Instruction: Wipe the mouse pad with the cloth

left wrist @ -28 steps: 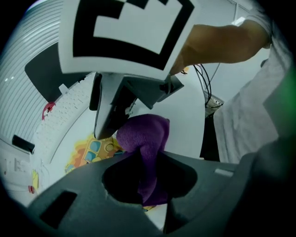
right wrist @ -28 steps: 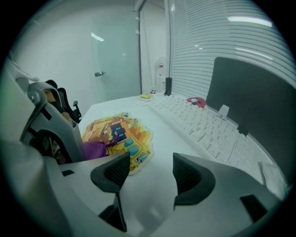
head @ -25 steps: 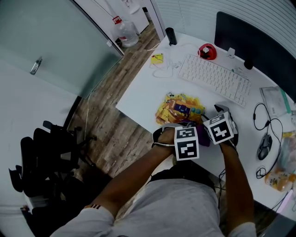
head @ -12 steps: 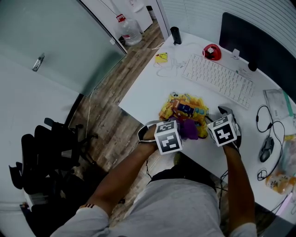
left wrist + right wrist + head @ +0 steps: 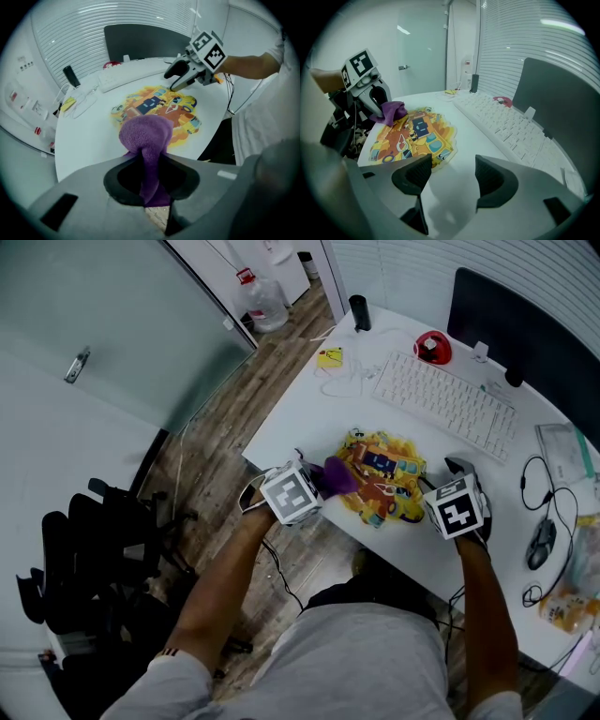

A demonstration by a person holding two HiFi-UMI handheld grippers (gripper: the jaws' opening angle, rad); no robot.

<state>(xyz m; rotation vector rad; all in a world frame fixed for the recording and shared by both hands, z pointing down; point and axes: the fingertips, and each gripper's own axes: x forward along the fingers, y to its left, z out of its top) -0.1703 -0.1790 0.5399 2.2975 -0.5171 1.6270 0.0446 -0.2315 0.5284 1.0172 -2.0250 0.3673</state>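
And there goes the sweep! The left gripper has slid from the near edge of the mouse pad out to the pad's 9 o'clock side in the head view, dragging the purple cloth along with it. A second ago both grippers were bunched together at the pad's 6 o'clock; now they stand well apart, one at each end of the pad.

In the left gripper view we see the jaws clamped tight on a twisted tail of the cloth. The fluffy bulk of it bulges out in front and rests on the pad's edge, half over the white desk.

The right gripper has barely budged. It sits at about 4 o'clock of the pad, jaws spread wide with nothing between them, tips just beside the pad's corner. We cannot tell whether it is pressing the pad down or only resting near it.

So what does that give us? One stroke along the near part of the pad looks done, we'd say. The far half, toward the keyboard at 1 o'clock, looks unwiped as yet, so we judge the job is partway through.
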